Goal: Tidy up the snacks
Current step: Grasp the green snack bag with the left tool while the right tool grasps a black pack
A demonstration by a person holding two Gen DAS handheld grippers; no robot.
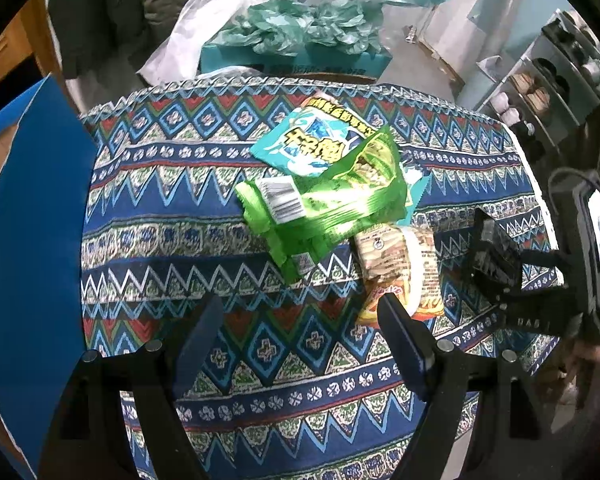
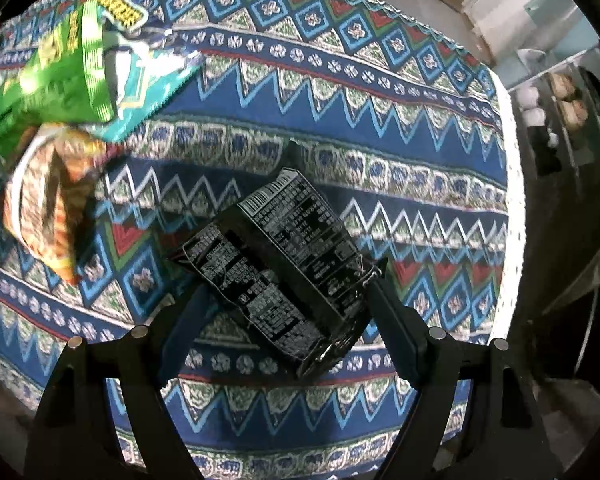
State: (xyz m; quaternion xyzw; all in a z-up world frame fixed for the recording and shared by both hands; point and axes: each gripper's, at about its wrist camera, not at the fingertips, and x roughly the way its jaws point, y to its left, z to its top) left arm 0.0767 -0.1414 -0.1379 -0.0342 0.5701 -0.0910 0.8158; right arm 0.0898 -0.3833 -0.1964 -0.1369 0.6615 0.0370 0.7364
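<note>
From the left wrist, your left tool (image 1: 300, 344) hangs wide and empty above the patterned cloth surface (image 1: 140, 208), ready for the heaped green snack bag (image 1: 324, 204), teal packet (image 1: 312, 140) and orange packet (image 1: 404, 276) just beyond. A blue panel (image 1: 32, 240) stands left; shoe racks (image 1: 552, 80) far right.

From the right wrist, your right tool (image 2: 288, 320) points down, jaws wide around the black snack packet (image 2: 284, 264), which is tilted between the fingers; whether they pinch it I cannot tell.

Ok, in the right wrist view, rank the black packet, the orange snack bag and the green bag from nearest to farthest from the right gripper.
1. Black packet: between the fingers of the right gripper.
2. Orange snack bag: off to the left on the patterned cloth.
3. Green bag: upper left, overlapping a teal bag.
</note>
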